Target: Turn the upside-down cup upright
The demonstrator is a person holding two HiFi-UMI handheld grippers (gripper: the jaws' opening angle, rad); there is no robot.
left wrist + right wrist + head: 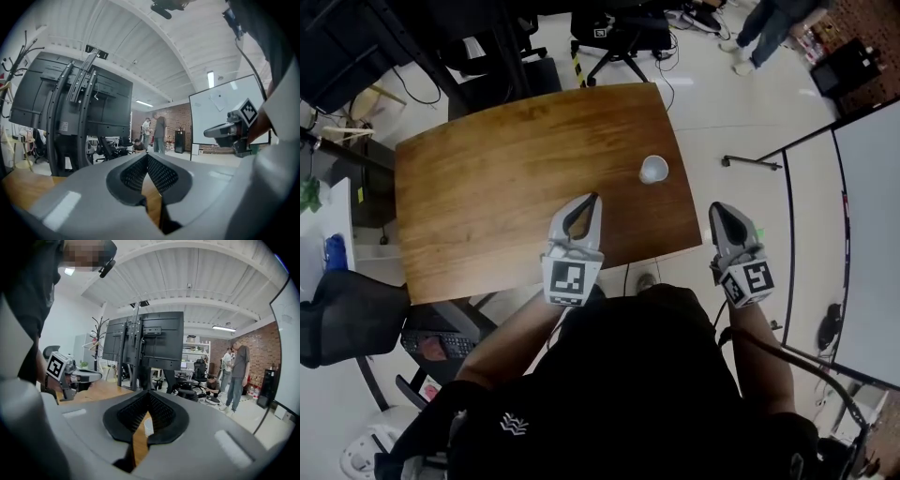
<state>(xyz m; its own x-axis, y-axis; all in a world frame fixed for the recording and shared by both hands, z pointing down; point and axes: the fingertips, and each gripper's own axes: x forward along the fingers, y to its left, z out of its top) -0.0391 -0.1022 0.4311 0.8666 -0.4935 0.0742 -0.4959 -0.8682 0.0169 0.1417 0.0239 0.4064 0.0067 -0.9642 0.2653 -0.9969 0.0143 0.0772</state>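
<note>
white cup (653, 169) stands alone on the counter (487, 187), seemingly mouth-up, so the turn looks done; left claw (592, 201) and right claw (719, 210) closed, empty, apart from it.

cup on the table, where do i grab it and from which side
I'd take the cup by its round side wall, jaws across it, coming level from the near right edge of the table. It stands alone near that edge, and the right hand-held gripper is nearest. Its jaws are shut, so they'd need opening first.
</note>
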